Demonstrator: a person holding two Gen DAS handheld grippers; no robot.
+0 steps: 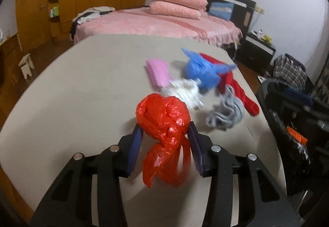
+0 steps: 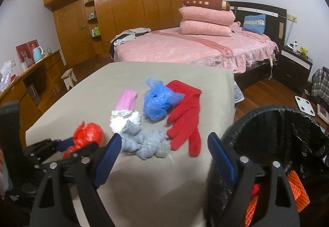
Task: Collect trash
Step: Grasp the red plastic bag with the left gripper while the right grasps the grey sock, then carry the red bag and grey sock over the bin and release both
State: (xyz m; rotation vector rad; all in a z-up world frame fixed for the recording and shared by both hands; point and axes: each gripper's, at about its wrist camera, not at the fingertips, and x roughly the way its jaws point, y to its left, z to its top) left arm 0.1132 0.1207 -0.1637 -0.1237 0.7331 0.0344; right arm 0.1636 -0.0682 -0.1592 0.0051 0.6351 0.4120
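Observation:
My left gripper (image 1: pixel 164 134) is shut on a crumpled red plastic bag (image 1: pixel 163 118) and holds it just above the beige table (image 1: pixel 82 93). It also shows in the right wrist view (image 2: pixel 88 136), held at the table's near left. My right gripper (image 2: pixel 164 144) is open and empty above the table's near edge. A crumpled blue plastic bag (image 2: pixel 158 101) lies at the table's middle. A black-lined trash bin (image 2: pixel 287 134) stands right of the table; it also shows in the left wrist view (image 1: pixel 287 124).
On the table lie red gloves (image 2: pixel 185 115), grey socks (image 2: pixel 144 140), a white sock (image 2: pixel 123 120) and a pink cloth (image 2: pixel 127 99). A pink bed (image 2: pixel 195 48) stands behind the table. A wooden desk (image 2: pixel 30 83) is left, a nightstand (image 2: pixel 296 64) right.

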